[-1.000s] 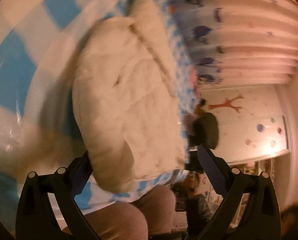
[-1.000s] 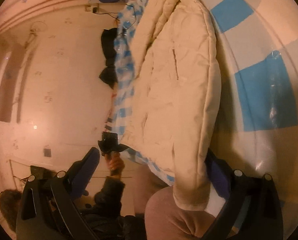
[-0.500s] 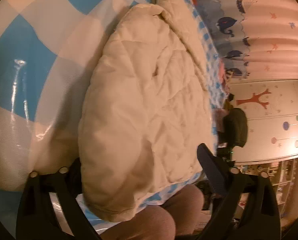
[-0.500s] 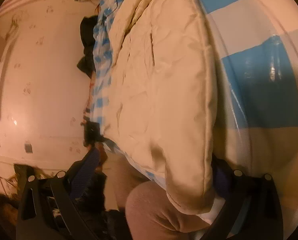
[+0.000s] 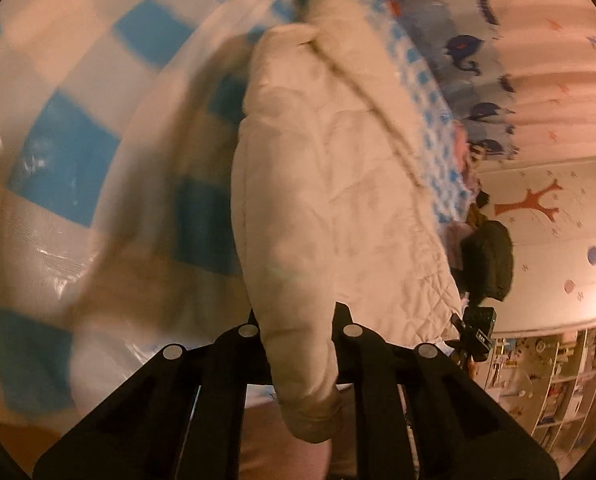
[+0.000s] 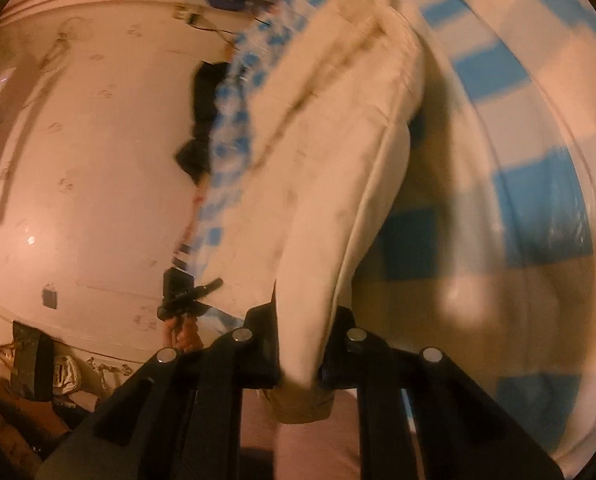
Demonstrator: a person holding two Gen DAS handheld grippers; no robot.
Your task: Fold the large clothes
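The biggest thing is the table (image 5: 58,152). It has a shiny cloth with blue and white squares on it. A big puffy cream coat (image 5: 337,184) lies along the near edge of the table, and its bottom end hangs a little over that edge. Behind it are a wall with a tree picture and a dark bundle on the side.

The left gripper (image 5: 298,320) is pressed in tight on the bottom corner of the coat, and a puffy bit pokes out between its two fingers. The right gripper (image 6: 298,320) pinches the other bottom corner the same way.

The pictures are blurry, so both hands seem to be moving fast.

I think the step now is to lift this bottom end and lay it over the top end of the coat. To do it well, raise both corners together and keep them level. Keep the coat pulled flat between them. A puffy coat is slippery, so hold on tight. Set the end down softly, edges lined up, so it does not bunch or slide off the table.
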